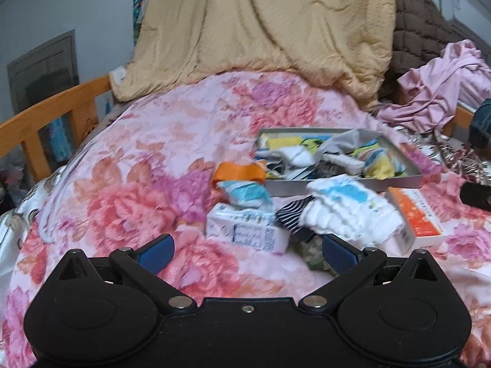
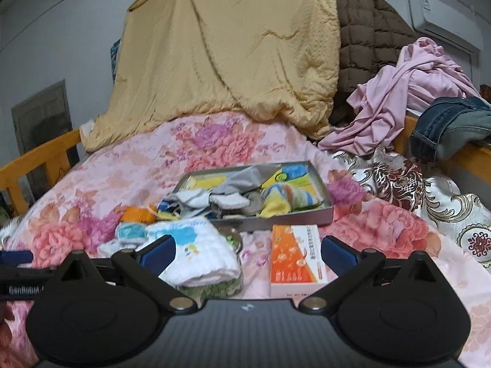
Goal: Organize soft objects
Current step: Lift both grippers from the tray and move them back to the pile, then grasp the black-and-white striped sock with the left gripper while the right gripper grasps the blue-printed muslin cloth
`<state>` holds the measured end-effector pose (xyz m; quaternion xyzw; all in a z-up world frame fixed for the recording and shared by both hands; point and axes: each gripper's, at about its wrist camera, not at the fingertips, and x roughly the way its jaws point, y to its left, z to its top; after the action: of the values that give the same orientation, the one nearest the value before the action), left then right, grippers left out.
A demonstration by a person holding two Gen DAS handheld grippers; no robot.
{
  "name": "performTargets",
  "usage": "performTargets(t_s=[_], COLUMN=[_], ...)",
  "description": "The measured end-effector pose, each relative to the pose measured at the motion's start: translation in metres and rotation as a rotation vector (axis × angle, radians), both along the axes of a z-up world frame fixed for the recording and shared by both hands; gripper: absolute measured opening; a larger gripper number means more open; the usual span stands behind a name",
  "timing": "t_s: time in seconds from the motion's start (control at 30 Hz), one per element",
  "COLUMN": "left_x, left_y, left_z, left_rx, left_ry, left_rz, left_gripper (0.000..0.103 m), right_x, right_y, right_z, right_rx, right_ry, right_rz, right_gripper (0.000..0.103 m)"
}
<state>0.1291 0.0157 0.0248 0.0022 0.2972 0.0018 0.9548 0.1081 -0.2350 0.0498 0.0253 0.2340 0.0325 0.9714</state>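
Note:
A grey tray (image 1: pixel 411 179) (image 2: pixel 322 214) full of small socks and cloths lies on the flowered bedspread. In front of it lie a folded white cloth with blue print (image 1: pixel 349 211) (image 2: pixel 199 251), a striped sock (image 1: pixel 291 217), a small blue-white sock (image 1: pixel 242 193) (image 2: pixel 130 233) and an orange cloth (image 1: pixel 237 171) (image 2: pixel 138 214). My left gripper (image 1: pixel 247 253) is open and empty, just short of a white carton (image 1: pixel 245 230). My right gripper (image 2: pixel 248 254) is open and empty, its fingers either side of the white cloth and an orange box (image 2: pixel 294 257) (image 1: pixel 414 211).
A tan quilt (image 1: pixel 260 24) (image 2: pixel 230 46), a brown padded jacket (image 2: pixel 368 36), pink clothes (image 1: pixel 442 86) (image 2: pixel 408 98) and jeans (image 2: pixel 451 125) pile up at the back. Wooden bed rails (image 1: pixel 52 113) (image 2: pixel 40 159) run along the left. The left gripper shows in the right wrist view (image 2: pixel 15 263).

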Motion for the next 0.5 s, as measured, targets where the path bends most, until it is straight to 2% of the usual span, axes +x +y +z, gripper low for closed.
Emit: performTargets(t_s=[0.2, 0.37, 0.5], left_x=[0.003, 0.01, 0.019], left_y=[0.015, 0.032, 0.036], left_z=[-0.001, -0.003, -0.002], left_rx=[0.008, -0.051, -0.087], left_ry=[0.047, 0.092, 0.114], left_rz=[0.076, 0.148, 0.146], left_gripper=[0.102, 0.102, 0.102], right_x=[-0.002, 0.002, 0.015], right_y=[0.017, 0.029, 0.043], right_z=[-0.002, -0.004, -0.01], right_rx=[-0.03, -0.039, -0.047], right_ry=[0.033, 0.055, 0.08], right_rz=[0.068, 0.115, 0.203], right_gripper=[0.103, 0.103, 0.103])
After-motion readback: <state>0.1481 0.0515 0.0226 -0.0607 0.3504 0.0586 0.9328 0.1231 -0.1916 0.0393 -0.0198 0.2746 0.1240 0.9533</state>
